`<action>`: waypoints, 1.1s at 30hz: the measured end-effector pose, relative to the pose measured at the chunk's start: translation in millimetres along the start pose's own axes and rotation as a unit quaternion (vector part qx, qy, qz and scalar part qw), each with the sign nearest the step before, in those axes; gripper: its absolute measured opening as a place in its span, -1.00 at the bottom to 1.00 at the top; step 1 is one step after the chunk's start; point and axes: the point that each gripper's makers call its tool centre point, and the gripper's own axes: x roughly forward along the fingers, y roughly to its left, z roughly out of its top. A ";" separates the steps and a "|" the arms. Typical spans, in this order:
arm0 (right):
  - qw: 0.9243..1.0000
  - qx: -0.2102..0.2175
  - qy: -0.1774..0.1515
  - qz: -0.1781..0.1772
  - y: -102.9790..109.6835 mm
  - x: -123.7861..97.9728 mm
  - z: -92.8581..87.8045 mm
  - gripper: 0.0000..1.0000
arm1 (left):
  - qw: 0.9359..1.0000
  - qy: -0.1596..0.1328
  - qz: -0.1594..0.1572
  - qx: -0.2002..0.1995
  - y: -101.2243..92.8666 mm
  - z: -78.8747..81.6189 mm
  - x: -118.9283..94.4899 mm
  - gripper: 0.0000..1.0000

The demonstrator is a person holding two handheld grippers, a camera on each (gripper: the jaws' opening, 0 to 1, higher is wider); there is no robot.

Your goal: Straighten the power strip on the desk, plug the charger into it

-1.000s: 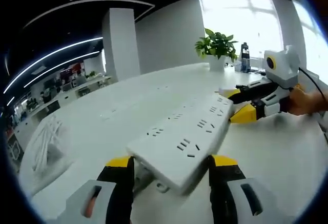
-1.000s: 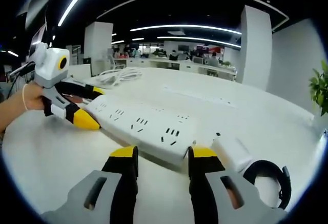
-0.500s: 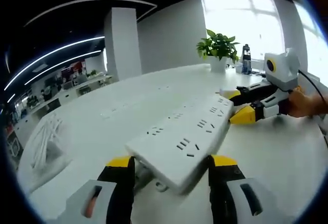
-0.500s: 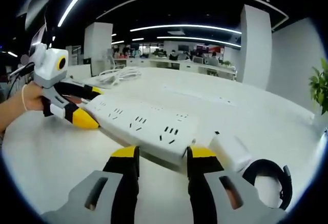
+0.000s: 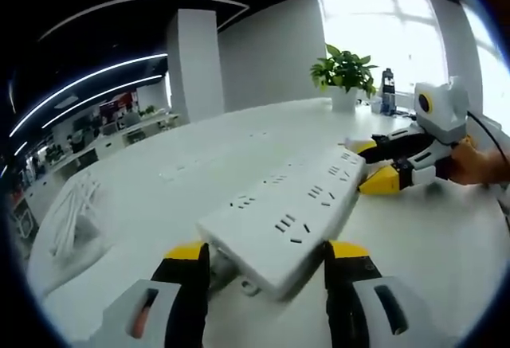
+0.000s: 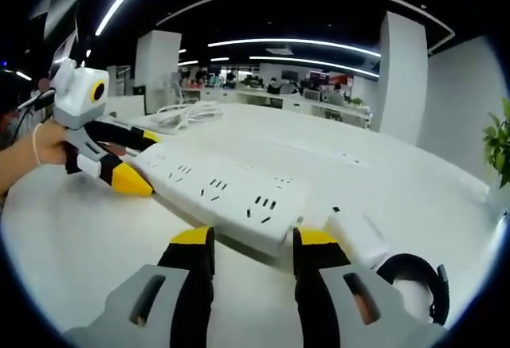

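Barely anything has changed: the power strip [image 5: 291, 217] still lies on the white desk [image 5: 446, 244], the left gripper [image 5: 267, 262] clamping one end and the right gripper [image 6: 243, 246] the other. Beside the strip's right-gripper end sit the white charger [image 6: 358, 235] and a coiled black cable [image 6: 410, 272]; beyond its far side, a potted plant [image 5: 344, 73].
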 end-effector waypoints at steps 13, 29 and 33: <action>0.999 -0.008 -0.042 0.019 3.2 -7.7 11.1 0.01 | 1.000 0.000 0.011 -0.004 0.5 -5.9 -13.0 0.38; 0.994 -0.016 -0.061 0.084 23.3 -22.2 21.7 0.49 | 0.998 -0.053 0.030 -0.017 -5.7 8.3 -42.9 0.72; 0.993 -0.011 -0.075 0.094 29.1 -30.7 28.1 0.57 | 0.998 -0.062 0.028 -0.018 -13.5 10.3 -51.0 0.76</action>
